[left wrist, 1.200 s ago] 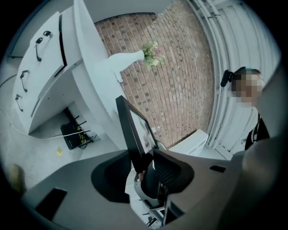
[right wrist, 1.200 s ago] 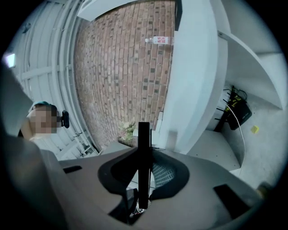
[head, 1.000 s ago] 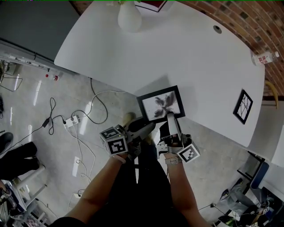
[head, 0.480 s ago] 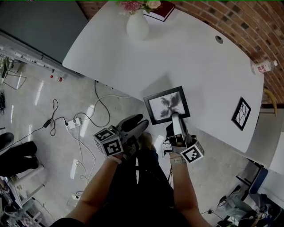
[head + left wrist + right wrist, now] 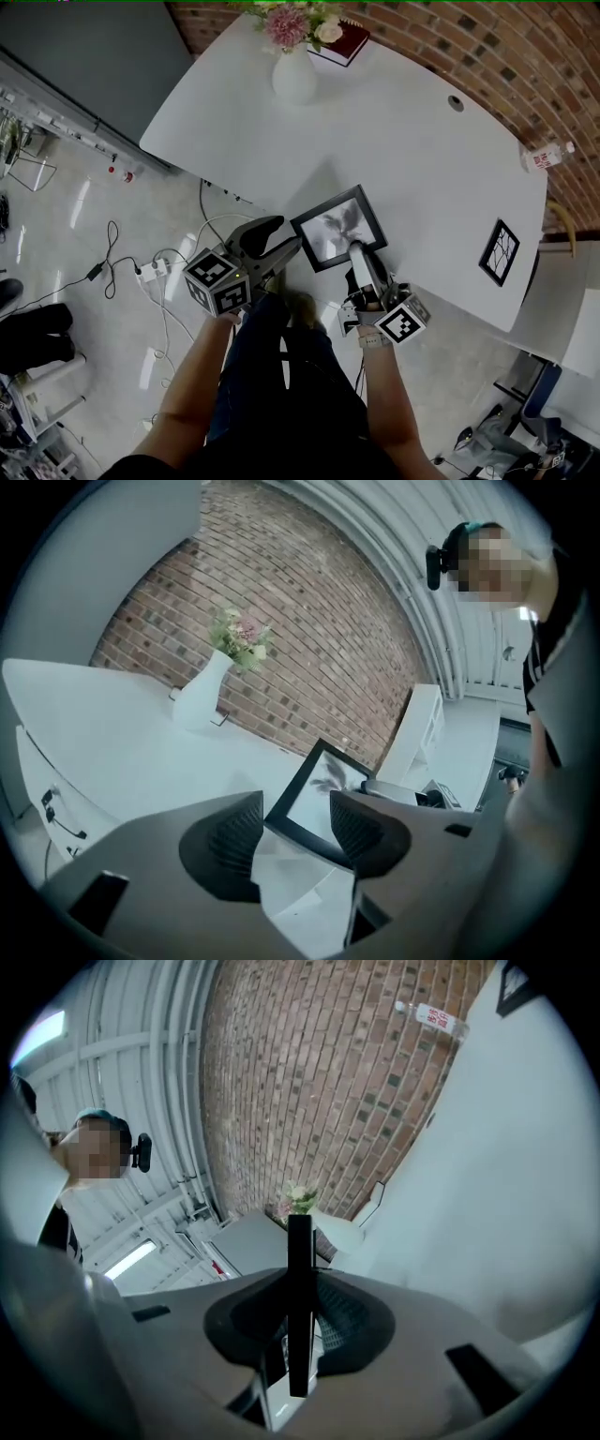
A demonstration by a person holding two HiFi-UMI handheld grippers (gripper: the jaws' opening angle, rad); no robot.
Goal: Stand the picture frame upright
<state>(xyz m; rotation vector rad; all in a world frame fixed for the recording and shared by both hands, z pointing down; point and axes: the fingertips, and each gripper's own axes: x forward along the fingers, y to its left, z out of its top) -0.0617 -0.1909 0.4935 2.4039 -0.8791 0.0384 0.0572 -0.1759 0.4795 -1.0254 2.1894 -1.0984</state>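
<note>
The black picture frame (image 5: 339, 228) with a palm print hangs tilted over the white table's (image 5: 412, 141) near edge. My right gripper (image 5: 359, 251) is shut on its near edge. In the right gripper view the frame (image 5: 299, 1269) stands edge-on between the pads of that gripper (image 5: 300, 1312). My left gripper (image 5: 286, 234) is just left of the frame's left corner. Its jaws have just been opening and stand wide. In the left gripper view the frame (image 5: 319, 794) shows through the gap of the left gripper (image 5: 295, 827), and neither pad presses on it.
A white vase with flowers (image 5: 295, 70) and a red book (image 5: 342, 39) stand at the table's far side. A second small black frame (image 5: 498, 251) lies at the right, a bottle (image 5: 541, 157) beyond it. Cables and a power strip (image 5: 155, 272) lie on the floor at left.
My left gripper has swung out from beside the right one, risen to the frame's left corner, and its jaws have spread. The right gripper has lifted the frame slightly and rolled it.
</note>
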